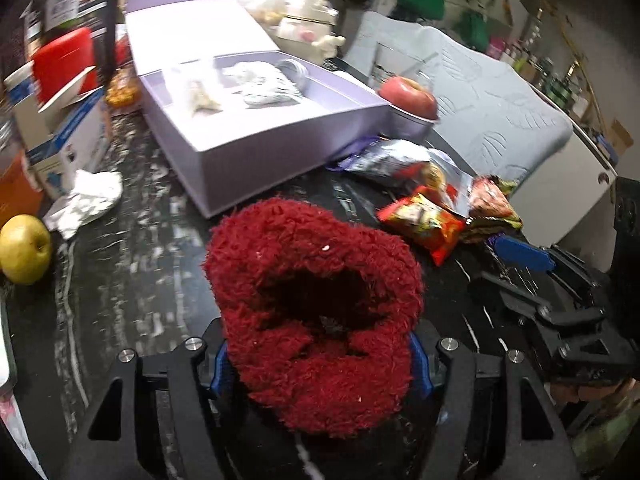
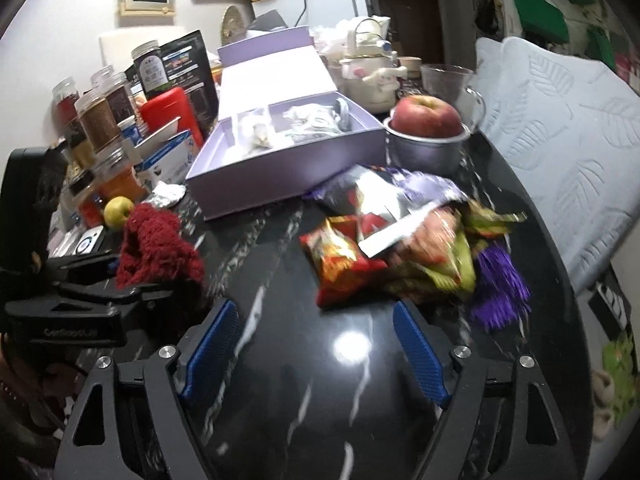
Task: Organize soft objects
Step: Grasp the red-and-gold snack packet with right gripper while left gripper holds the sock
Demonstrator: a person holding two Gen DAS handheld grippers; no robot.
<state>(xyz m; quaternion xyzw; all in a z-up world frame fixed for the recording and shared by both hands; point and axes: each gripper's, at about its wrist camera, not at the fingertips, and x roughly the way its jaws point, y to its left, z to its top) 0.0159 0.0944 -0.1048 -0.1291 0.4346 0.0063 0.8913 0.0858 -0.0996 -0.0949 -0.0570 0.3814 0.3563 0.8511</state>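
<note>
Black marble-veined countertop carries everything here. Clenched between the left gripper pads is a fuzzy red sock, raised in front of the open lavender box. Right gripper jaws are spread with nothing between them, above bare counter short of the box. Snack packets lie beside the box; a purple fluffy thing lies beyond them.
</note>
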